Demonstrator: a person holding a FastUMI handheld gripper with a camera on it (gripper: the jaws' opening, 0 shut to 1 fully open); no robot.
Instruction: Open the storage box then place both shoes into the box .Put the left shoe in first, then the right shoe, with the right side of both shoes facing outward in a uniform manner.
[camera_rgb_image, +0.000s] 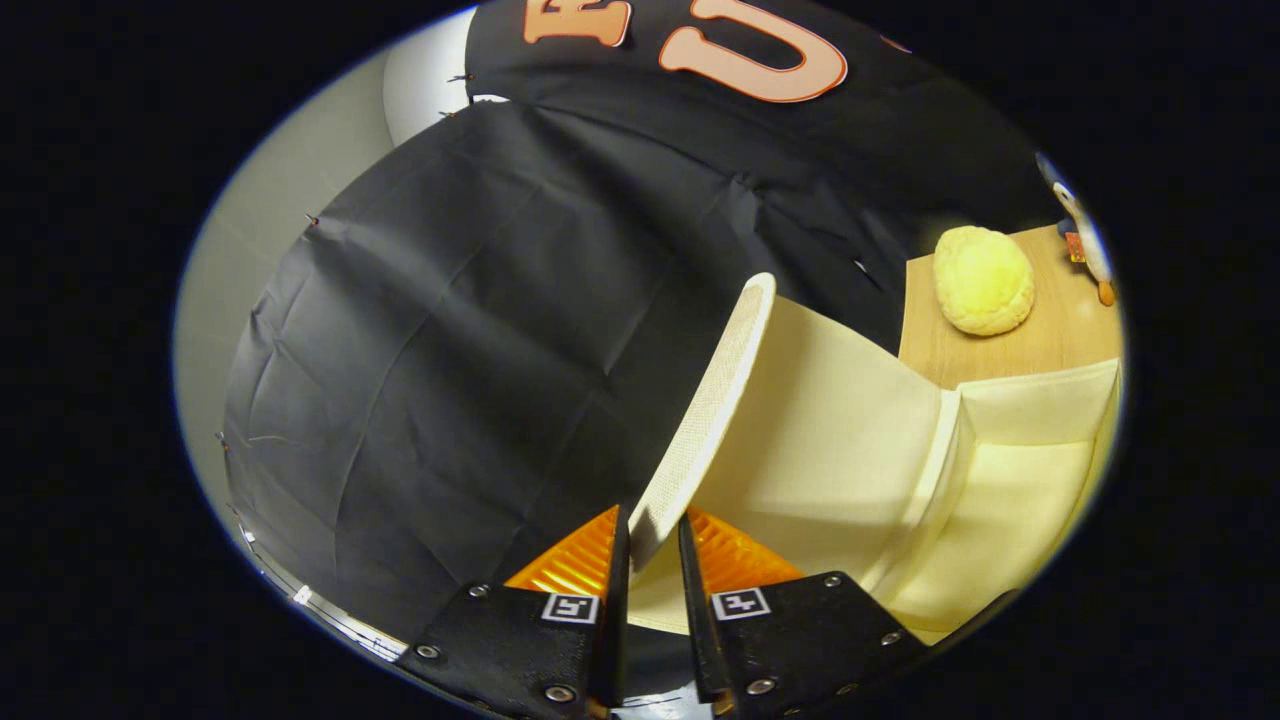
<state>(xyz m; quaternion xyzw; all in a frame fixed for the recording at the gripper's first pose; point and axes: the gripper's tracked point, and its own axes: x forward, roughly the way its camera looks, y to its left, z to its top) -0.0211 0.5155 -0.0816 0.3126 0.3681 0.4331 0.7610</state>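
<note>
My gripper (655, 540) is shut on the front edge of the storage box's lid (715, 400), a cream fabric flap with a woven outer face. The lid stands lifted, nearly upright and tilted, rising away from the fingers. To the right of it the cream storage box (1040, 410) shows its open inside and its pale inner walls. I see nothing lying inside the part of the box that shows.
Beyond the box is a wooden tabletop (1060, 340) with a round yellow plush (983, 280) on it and a small penguin toy (1085, 240) at its far side. The black cloth wall (480, 330) hangs close on the left.
</note>
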